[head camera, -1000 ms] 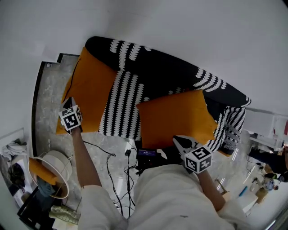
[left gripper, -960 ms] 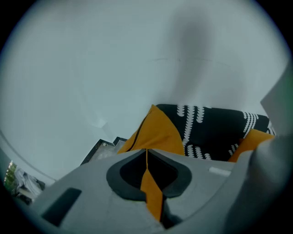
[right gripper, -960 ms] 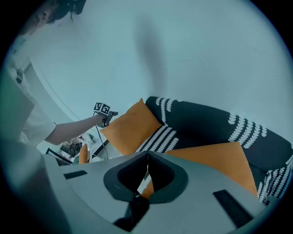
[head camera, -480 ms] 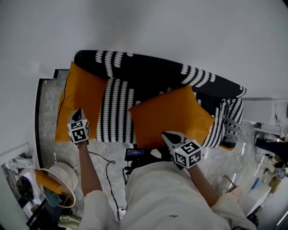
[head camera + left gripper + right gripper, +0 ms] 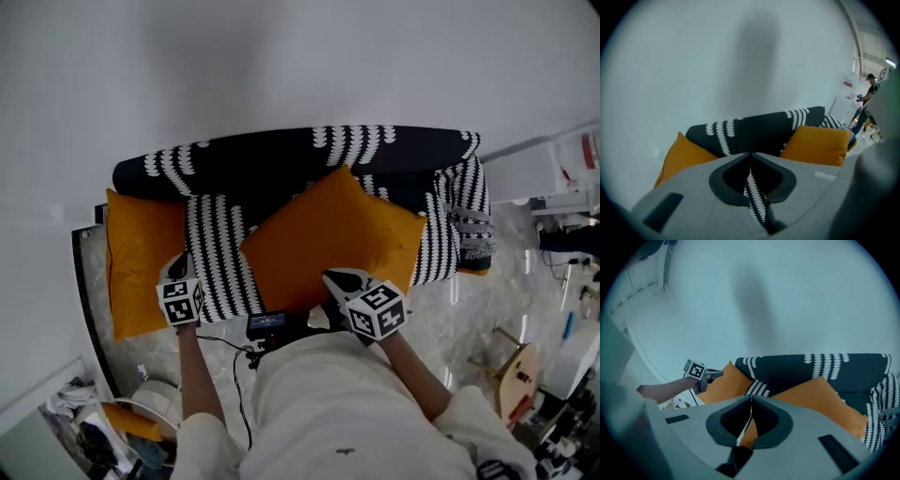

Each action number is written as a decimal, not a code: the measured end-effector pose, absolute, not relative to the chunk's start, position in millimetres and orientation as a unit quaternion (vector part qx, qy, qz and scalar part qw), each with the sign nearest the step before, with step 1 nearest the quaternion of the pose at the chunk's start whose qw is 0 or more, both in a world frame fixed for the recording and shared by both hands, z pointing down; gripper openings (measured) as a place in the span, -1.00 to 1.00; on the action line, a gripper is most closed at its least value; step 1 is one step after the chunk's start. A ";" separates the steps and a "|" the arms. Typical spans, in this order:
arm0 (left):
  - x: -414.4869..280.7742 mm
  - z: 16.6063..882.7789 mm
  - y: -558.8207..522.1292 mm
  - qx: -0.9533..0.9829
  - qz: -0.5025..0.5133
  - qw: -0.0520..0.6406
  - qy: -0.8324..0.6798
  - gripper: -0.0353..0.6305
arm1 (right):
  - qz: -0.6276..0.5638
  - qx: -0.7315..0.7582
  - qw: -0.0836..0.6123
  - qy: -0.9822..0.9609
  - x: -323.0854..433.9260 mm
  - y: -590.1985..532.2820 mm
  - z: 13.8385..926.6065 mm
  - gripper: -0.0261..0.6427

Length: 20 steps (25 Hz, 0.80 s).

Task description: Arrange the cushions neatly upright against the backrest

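Left hand-held gripper and right hand-held gripper: jaws together, empty.
Shoved ungripped, the square orange fabric cushion just ahead of the right one may slide off the black patterned sofa.

The sofa is black, crossed by bands of white scalloped marks. On the seat, centre left of the head view, the bands crowd into black-and-white stripes. Two cushions are plain bright orange: the left cushion near the frame's left edge and the middle cushion at centre. The wall above is flat off-white. The floor at right is pale grey, marbled and glossy. The person's top is cream. The left hand-held gripper and the right hand-held gripper are light grey with dark pads, and each bears a cube of black-and-white square markers.
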<state>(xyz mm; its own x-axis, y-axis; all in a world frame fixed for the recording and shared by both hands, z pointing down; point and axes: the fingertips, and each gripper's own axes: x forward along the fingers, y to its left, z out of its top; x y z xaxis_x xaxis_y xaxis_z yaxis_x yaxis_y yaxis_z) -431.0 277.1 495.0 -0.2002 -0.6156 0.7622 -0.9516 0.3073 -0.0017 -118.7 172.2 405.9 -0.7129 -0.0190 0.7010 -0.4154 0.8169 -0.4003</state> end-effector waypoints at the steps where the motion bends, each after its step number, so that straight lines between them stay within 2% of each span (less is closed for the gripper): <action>1: -419.0 488.9 265.0 0.545 0.250 0.332 -0.728 -0.83 | 0.278 0.131 0.355 -0.883 -107.9 168.3 405.4 -0.90; 10: -303.2 464.3 192.2 0.598 0.261 0.315 -0.689 -0.83 | 0.306 0.212 0.333 -0.866 14.5 109.2 417.1 -0.89; 20: -221.6 478.9 203.1 0.573 0.297 0.346 -0.681 -0.83 | 0.308 0.231 0.352 -0.853 119.9 49.6 456.5 -0.89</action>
